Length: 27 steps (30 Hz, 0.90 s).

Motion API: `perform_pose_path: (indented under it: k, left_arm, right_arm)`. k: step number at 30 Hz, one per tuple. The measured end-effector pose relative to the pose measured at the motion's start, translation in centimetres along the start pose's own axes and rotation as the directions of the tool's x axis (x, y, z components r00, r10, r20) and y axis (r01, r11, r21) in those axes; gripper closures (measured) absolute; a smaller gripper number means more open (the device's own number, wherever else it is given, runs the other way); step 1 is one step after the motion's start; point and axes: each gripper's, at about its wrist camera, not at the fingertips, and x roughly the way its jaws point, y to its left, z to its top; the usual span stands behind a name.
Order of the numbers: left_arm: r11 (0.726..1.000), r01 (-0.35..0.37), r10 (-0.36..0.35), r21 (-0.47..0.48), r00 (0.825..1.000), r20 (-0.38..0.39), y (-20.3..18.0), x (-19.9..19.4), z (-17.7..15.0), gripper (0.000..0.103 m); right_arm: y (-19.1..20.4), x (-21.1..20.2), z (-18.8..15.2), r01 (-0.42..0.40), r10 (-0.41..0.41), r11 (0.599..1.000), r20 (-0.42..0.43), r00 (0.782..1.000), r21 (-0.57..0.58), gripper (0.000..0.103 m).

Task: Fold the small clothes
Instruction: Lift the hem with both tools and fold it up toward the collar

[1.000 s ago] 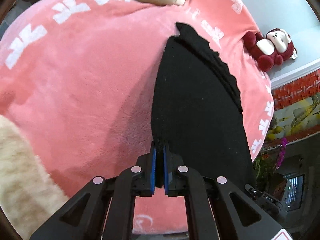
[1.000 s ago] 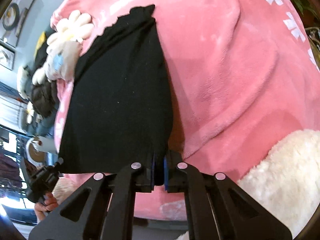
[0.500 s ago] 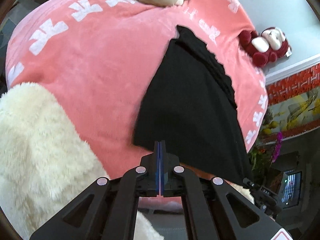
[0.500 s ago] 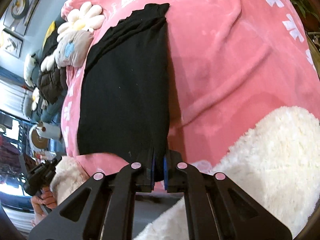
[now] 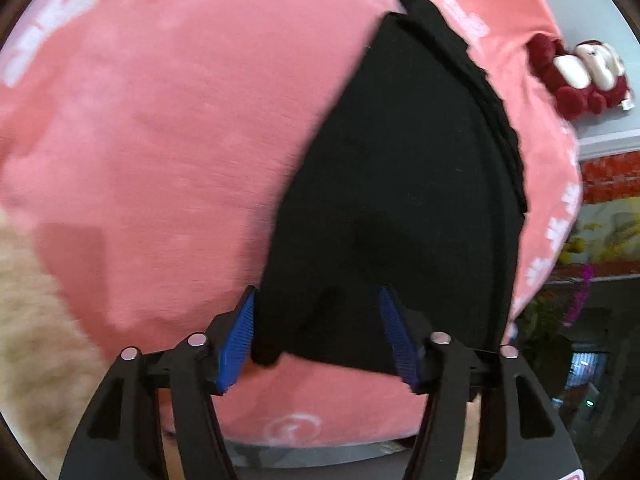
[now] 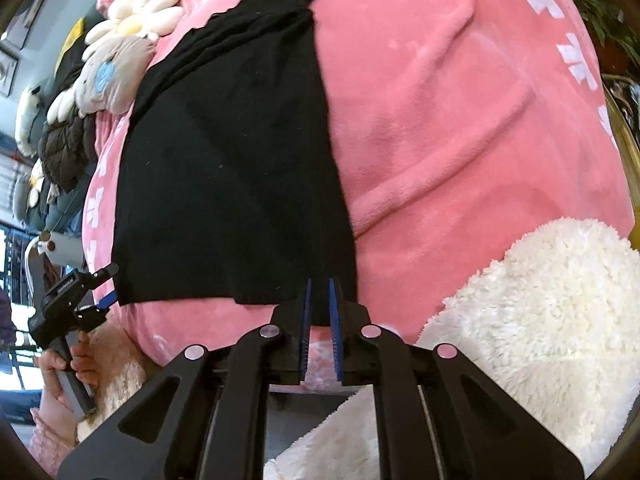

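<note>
A black garment lies flat on a pink fleece blanket; it also shows in the right wrist view. My left gripper is open wide, its blue pads either side of the garment's near left corner, holding nothing. My right gripper is nearly shut, its pads pinching the garment's near right corner at the hem. The left gripper also shows in the right wrist view, at the garment's other near corner.
A white fluffy rug lies near the blanket's front edge, also at the left in the left wrist view. A red plush toy sits at the far right. A flower cushion and dark clothes lie beyond the garment.
My left gripper, shut on the garment's corner a second ago, let go of it and has since opened wide at that corner. The garment now lies flat. My right gripper still pinches its corner.
</note>
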Motion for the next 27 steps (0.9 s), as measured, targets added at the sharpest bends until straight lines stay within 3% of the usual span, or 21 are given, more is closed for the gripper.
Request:
perform_pose_path:
  k: [1, 2, 3, 7, 8, 9, 11, 15, 18, 21, 24, 27]
  left_arm:
    - [0.999, 0.034, -0.034, 0.017, 0.999, -0.004, -0.3, 0.1, 0.0, 0.093]
    - [0.998, 0.059, -0.059, 0.027, 0.998, -0.003, -0.5, -0.1, -0.1, 0.098]
    - [0.997, 0.068, -0.069, 0.038, 0.997, 0.023, -0.6, -0.7, -0.1, 0.098]
    - [0.995, 0.087, -0.092, 0.049, 0.991, 0.094, -0.7, -2.9, -0.1, 0.098]
    - [0.995, 0.082, -0.086, 0.049, 0.991, 0.098, -0.7, -3.1, 0.0, 0.098]
    - [0.996, 0.075, -0.080, 0.051, 0.992, 0.101, -0.6, -3.3, 0.0, 0.098]
    - [0.996, 0.079, -0.084, 0.047, 0.991, 0.103, -0.7, -3.6, 0.2, 0.099]
    - [0.993, 0.100, -0.107, 0.063, 0.986, 0.127, -1.0, -6.6, 0.1, 0.099]
    - [0.989, 0.118, -0.131, 0.088, 0.980, 0.151, -1.2, -10.7, -0.6, 0.099]
    - [0.990, 0.114, -0.125, 0.089, 0.982, 0.139, -0.4, -13.0, -2.2, 0.099]
    - [0.993, 0.082, -0.088, 0.084, 0.994, 0.071, 0.3, -12.0, -4.1, 0.100]
    - [0.994, 0.029, -0.034, 0.109, 0.998, 0.044, 0.3, -10.7, -5.8, 0.103]
  right_arm:
    - [-0.2, 0.1, 0.2, 0.006, -0.006, 1.000, -0.003, 1.000, 0.018, 0.069]
    - [-0.4, 0.3, 0.3, 0.009, -0.009, 0.999, -0.007, 1.000, 0.036, 0.046]
    - [-0.6, 0.6, 0.6, 0.007, -0.006, 0.999, -0.012, 1.000, 0.054, 0.038]
    - [0.0, 3.5, 1.9, 0.009, -0.006, 0.999, -0.086, 0.996, 0.037, 0.039]
    - [0.4, 4.3, 2.2, 0.005, -0.002, 1.000, -0.111, 0.994, 0.026, 0.050]
    - [0.9, 5.3, 2.4, -0.009, 0.010, 1.000, -0.142, 0.990, 0.007, 0.071]
    - [2.3, 6.1, 2.8, -0.002, -0.005, 0.999, -0.146, 0.989, -0.044, 0.099]
    - [3.3, 1.5, 3.4, -0.030, 0.029, 0.996, -0.014, 0.999, -0.088, 0.099]
    - [1.8, -2.8, 3.2, -0.053, 0.055, 0.995, 0.026, 0.998, -0.085, 0.099]
    - [0.2, -4.0, 2.0, -0.036, 0.036, 0.996, -0.005, 0.999, -0.082, 0.099]
    - [-1.0, -2.4, 0.7, 0.001, -0.005, 0.998, -0.067, 0.998, -0.062, 0.099]
    - [-1.5, -1.8, 0.0, -0.016, 0.013, 0.999, -0.084, 0.996, -0.035, 0.099]
